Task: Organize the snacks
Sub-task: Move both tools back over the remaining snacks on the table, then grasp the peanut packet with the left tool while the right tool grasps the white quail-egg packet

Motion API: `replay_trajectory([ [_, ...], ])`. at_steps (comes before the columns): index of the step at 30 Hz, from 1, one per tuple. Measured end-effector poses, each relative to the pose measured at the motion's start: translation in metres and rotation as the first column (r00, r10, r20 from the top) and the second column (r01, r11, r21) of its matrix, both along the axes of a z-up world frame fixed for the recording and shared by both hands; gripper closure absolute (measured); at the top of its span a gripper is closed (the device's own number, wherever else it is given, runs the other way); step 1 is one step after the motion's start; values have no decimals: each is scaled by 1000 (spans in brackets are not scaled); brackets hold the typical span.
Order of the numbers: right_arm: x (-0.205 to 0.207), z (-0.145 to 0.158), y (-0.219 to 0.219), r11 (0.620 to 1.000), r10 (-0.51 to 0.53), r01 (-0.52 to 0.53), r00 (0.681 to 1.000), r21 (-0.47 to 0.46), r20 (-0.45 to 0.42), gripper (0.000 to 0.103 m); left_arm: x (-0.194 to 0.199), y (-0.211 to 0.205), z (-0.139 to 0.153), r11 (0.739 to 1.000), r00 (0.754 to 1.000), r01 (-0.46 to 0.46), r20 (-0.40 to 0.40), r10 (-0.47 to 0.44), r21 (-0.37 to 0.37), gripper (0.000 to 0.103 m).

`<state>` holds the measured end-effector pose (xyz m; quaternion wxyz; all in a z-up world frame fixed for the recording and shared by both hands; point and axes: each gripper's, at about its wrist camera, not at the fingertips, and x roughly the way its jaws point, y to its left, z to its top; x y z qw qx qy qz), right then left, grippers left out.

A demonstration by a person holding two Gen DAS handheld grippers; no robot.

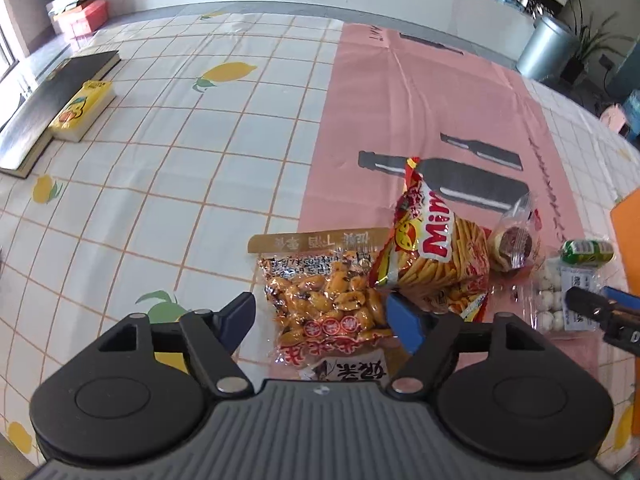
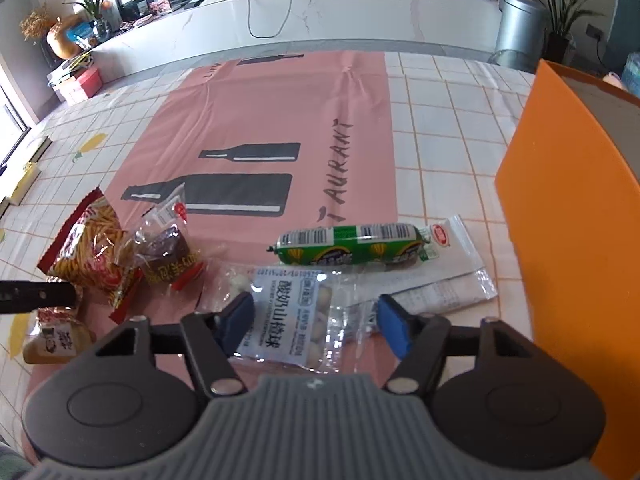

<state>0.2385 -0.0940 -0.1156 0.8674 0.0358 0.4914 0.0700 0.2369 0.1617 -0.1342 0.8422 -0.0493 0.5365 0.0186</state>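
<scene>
Left gripper (image 1: 322, 320): fingers spread, straddling the peanut packet (image 1: 332, 300) without pinching it.
Right gripper (image 2: 314, 320): fingers spread on either side of the clear hawthorn-ball bag (image 2: 294, 316), not gripping.
Stick snack bag (image 1: 436, 248): just beside the peanut packet, on the pink mat (image 1: 380, 120).
Wrapped cake (image 2: 170, 248): touching the stick snack bag.
Green sausage (image 2: 350, 246): just beyond the hawthorn-ball bag.
Orange box (image 2: 560, 220): along the tabletop's (image 1: 160, 160) right edge.
Yellow box (image 1: 82, 110): far left corner, against a dark book (image 1: 60, 100).
</scene>
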Motion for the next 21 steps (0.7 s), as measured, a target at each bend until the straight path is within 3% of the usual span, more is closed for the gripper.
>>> replay_trajectory([
  [5,-14,1,-11,997,-22,26,998,66,-50,56,0,-8,-5,999,999,45,-27,-45,14,21],
  [9,-34,-3,-16,993,7,4,996,120,-92,56,-5,-13,-1,997,997,72,-28,-71,31,28],
  [12,-48,-2,-17,991,70,-60,995,122,-74,56,-10,-15,1,993,992,111,-55,-110,26,29],
  [16,-57,11,-11,980,197,-197,980,10,15,35,-22,-19,3,983,977,184,-112,-180,20,29],
  [21,-55,13,7,908,407,-393,909,-148,86,19,-32,-19,5,975,966,222,-137,-219,9,25],
])
